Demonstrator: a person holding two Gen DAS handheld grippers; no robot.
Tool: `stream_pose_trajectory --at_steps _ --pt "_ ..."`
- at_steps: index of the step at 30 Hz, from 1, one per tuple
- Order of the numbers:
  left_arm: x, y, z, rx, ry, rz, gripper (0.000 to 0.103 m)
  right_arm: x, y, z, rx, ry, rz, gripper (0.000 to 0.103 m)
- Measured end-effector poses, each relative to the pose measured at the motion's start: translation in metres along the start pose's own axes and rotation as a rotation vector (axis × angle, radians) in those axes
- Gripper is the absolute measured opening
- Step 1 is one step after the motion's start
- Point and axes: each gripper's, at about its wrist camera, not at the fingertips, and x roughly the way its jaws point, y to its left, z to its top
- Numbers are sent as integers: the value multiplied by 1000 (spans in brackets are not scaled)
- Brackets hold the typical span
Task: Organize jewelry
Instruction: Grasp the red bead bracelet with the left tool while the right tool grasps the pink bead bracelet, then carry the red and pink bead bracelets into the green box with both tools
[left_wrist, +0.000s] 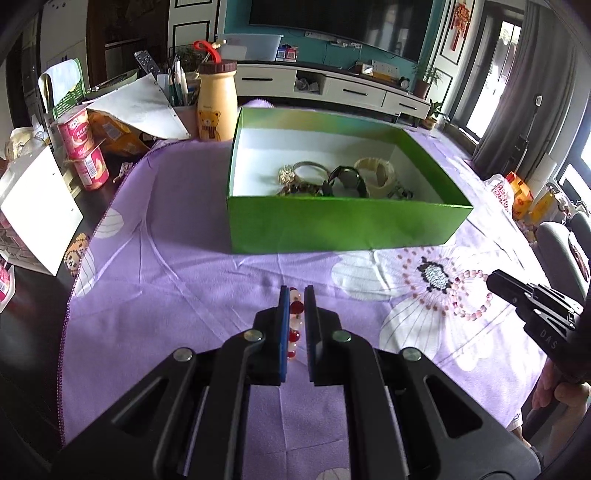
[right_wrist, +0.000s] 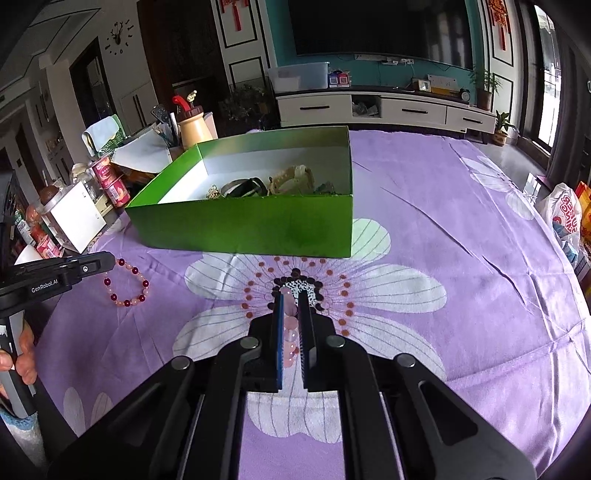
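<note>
Fingers (left_wrist: 284, 321) over a purple floral cloth (left_wrist: 184, 258), television (left_wrist: 340, 18) beyond.

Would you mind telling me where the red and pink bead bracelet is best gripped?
Take the red and pink bead bracelet across one arc of its loop, from above. It lies flat on the purple cloth, so only its thin bead strand fits between the left tongs.

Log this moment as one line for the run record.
left gripper: shut on red-and-white bead bracelet | right gripper: shut on pale pink bead bracelet | green cardboard box: open
</note>
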Motion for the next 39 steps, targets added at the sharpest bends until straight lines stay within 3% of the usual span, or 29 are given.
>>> stream_pose_trajectory --at_steps 39 --pt "-13 -8 38 3 -62 -38 7 -5 9 31 -15 -63 39 7"
